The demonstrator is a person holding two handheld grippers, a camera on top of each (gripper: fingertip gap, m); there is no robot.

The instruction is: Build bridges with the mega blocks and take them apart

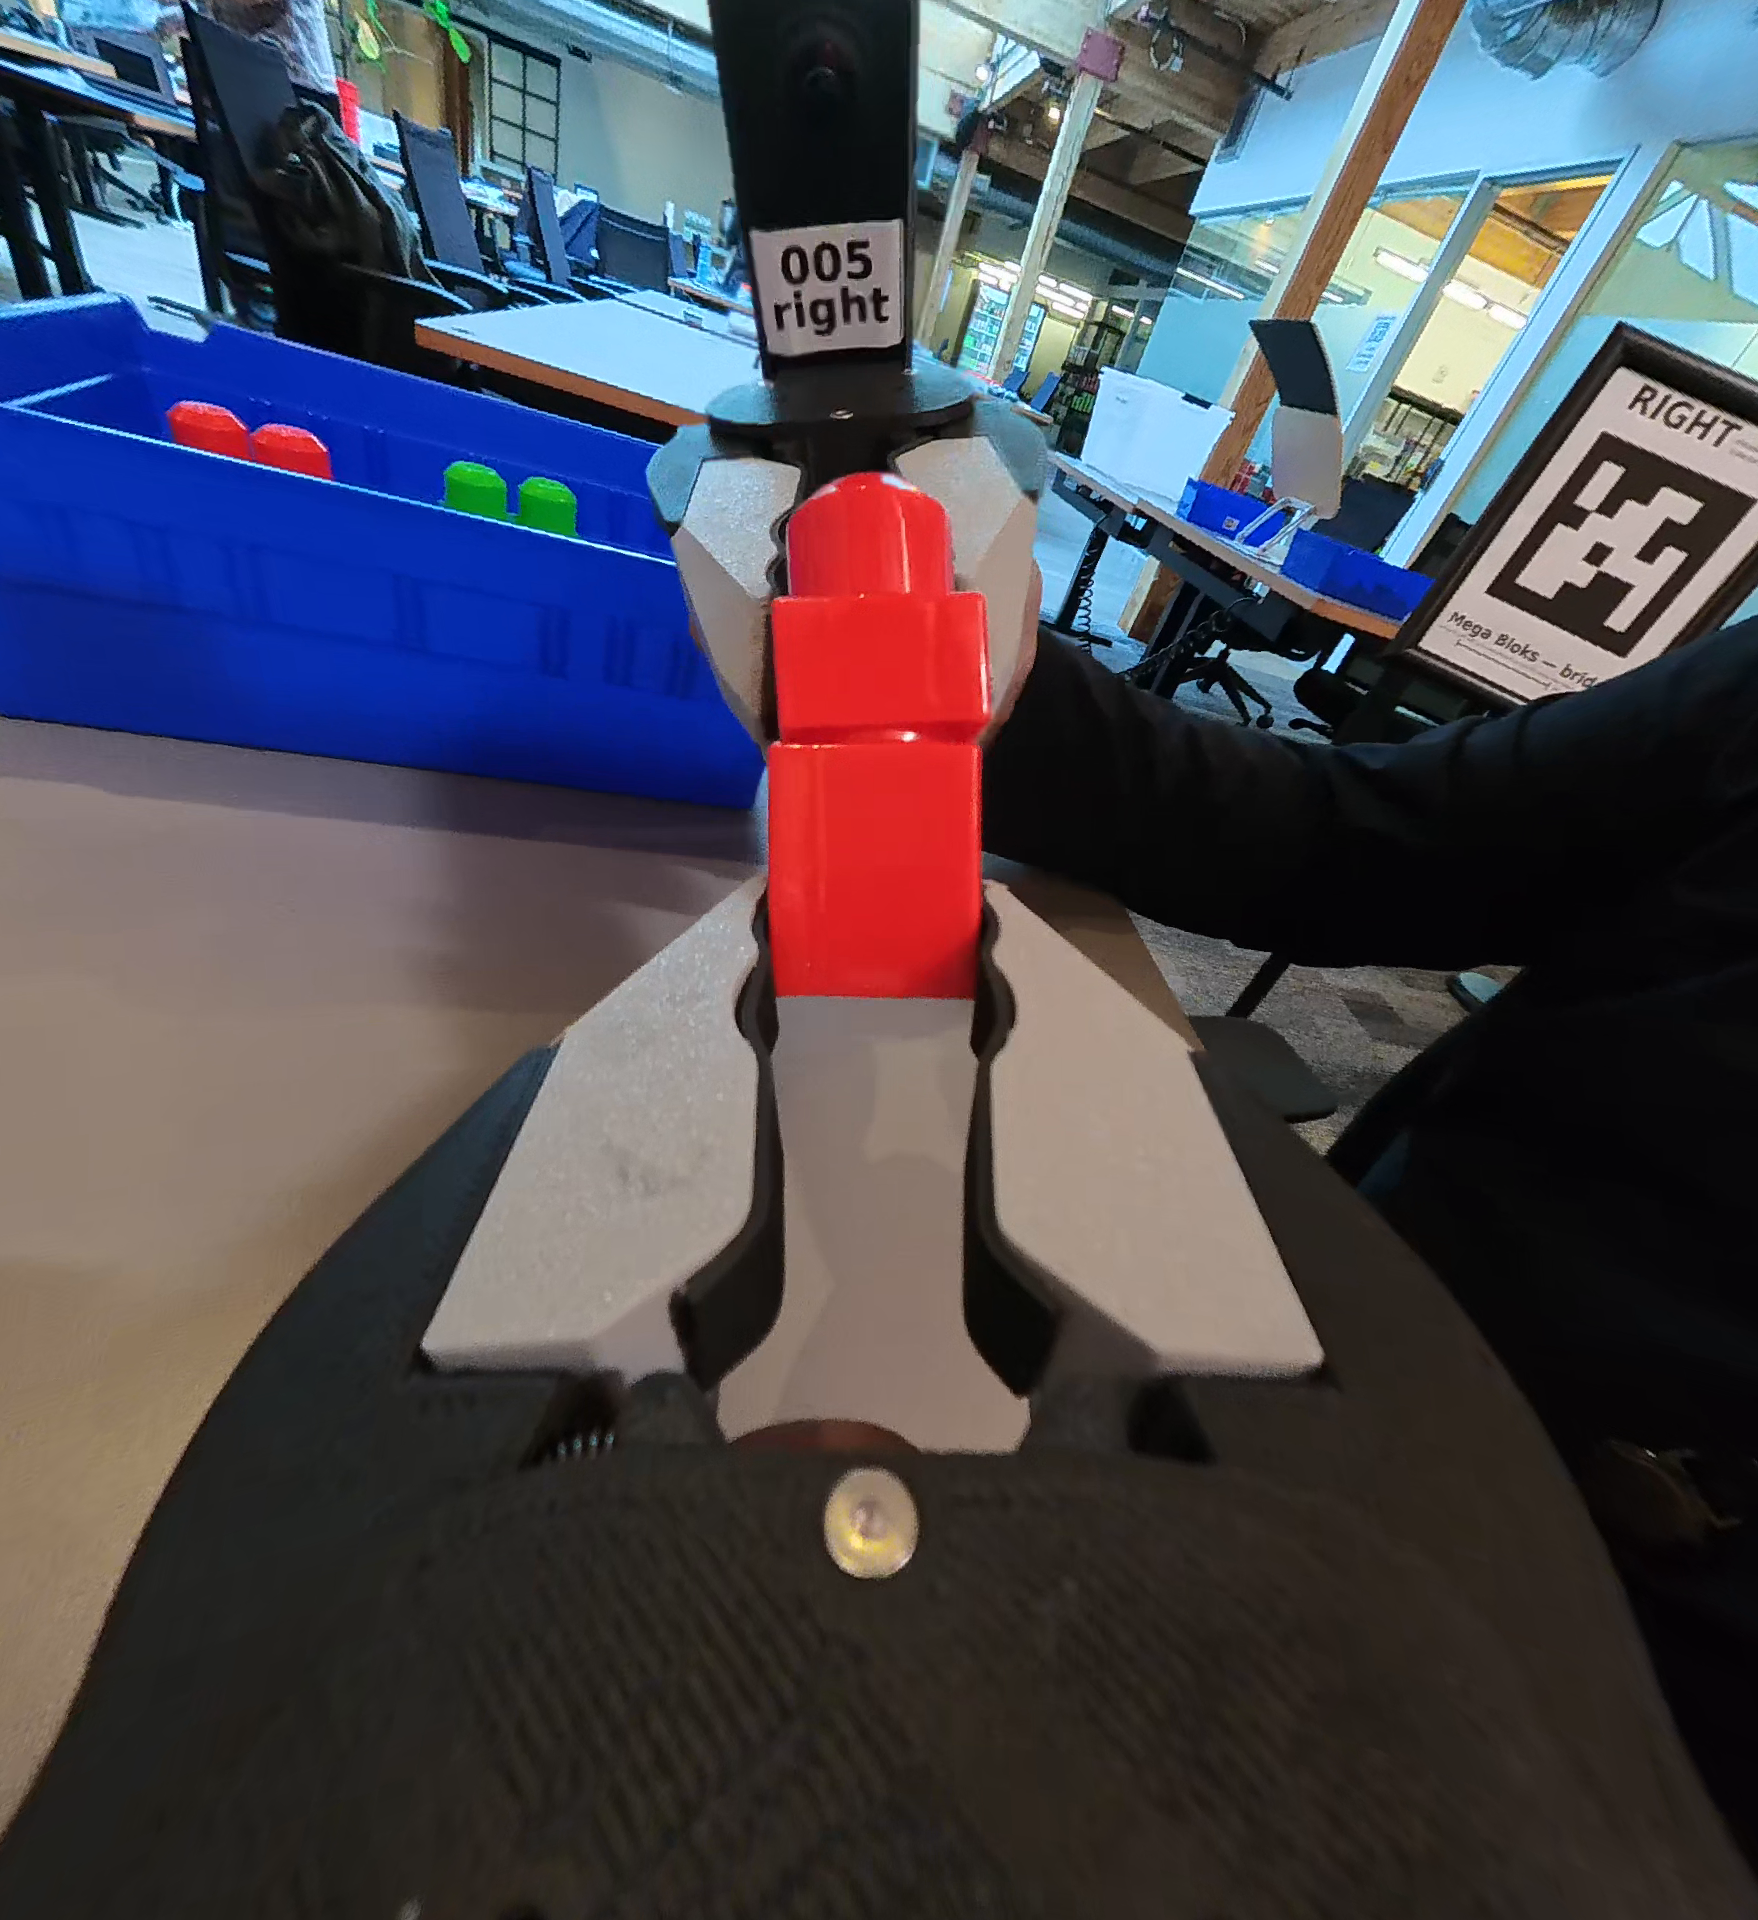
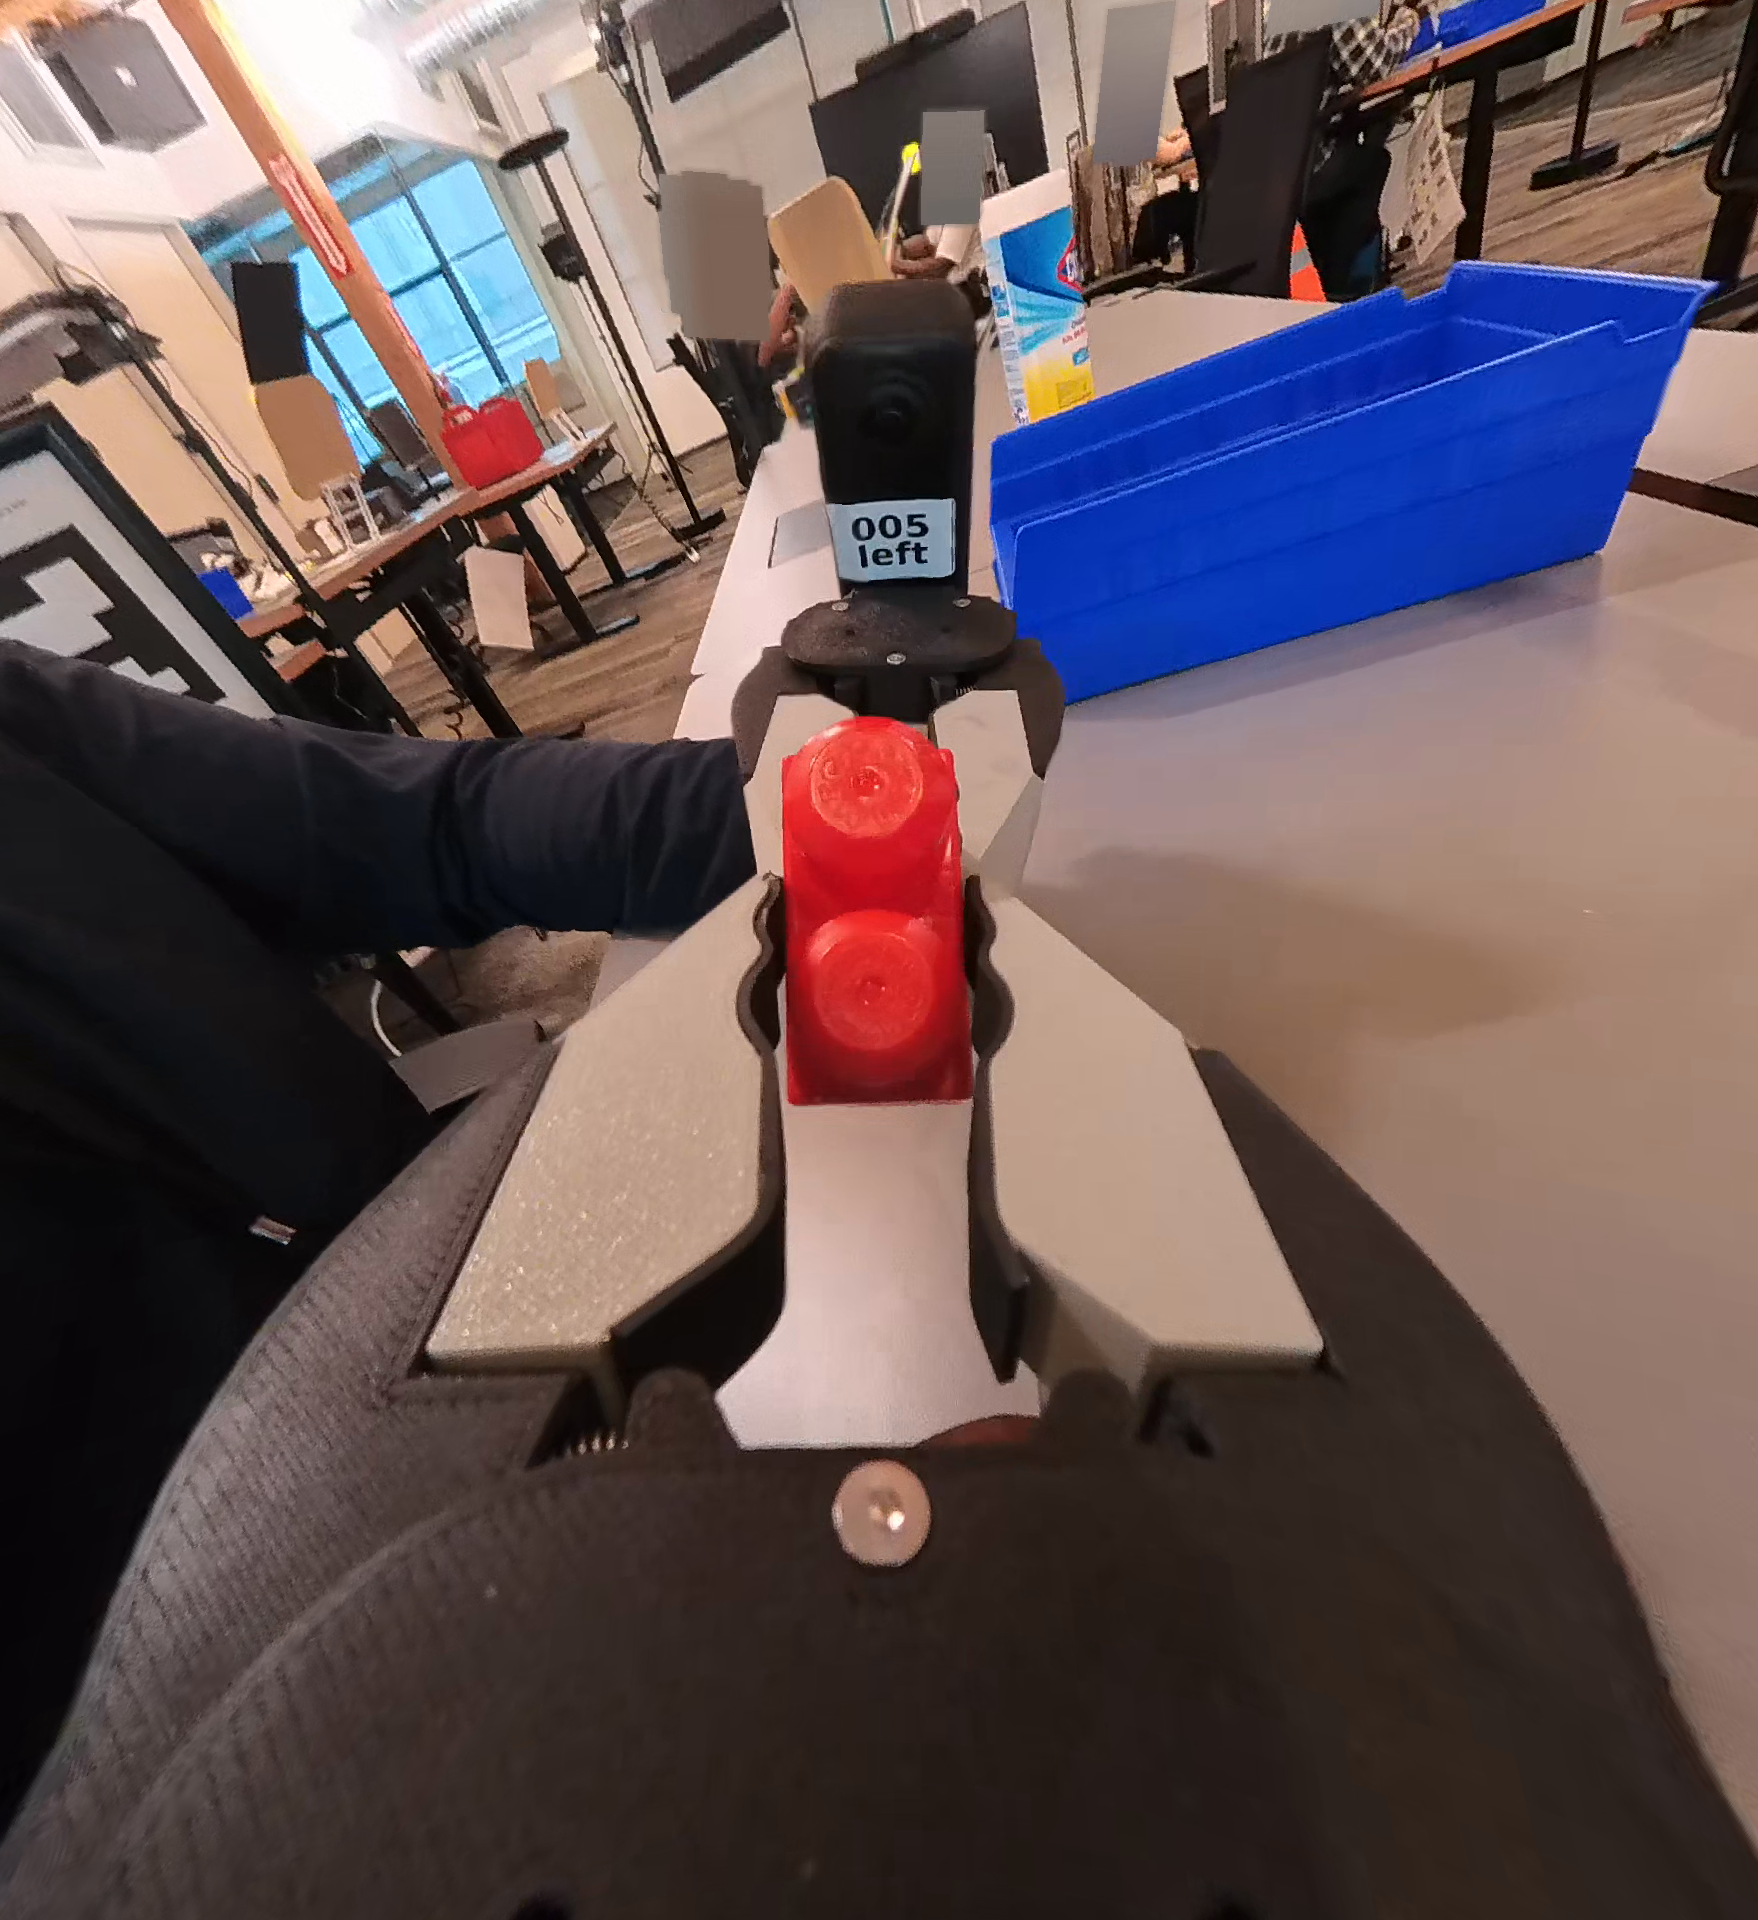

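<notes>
Two joined pieces held above the grey table (image 1: 231,987): clamped the lower red block (image 1: 873,862) in the left gripper (image 1: 875,935), pinched the studded red block (image 2: 870,997) in the right gripper (image 2: 873,904) (blue bin (image 1: 335,644) just behind).

Bare table (image 2: 1426,935) lies open beside the two facing grippers. Blue bin (image 1: 335,634) blocks the far side; a red block (image 1: 246,436) and a green block (image 1: 511,497) stand inside it. The person's dark sleeve (image 1: 1374,810) closes the opposite side
</notes>
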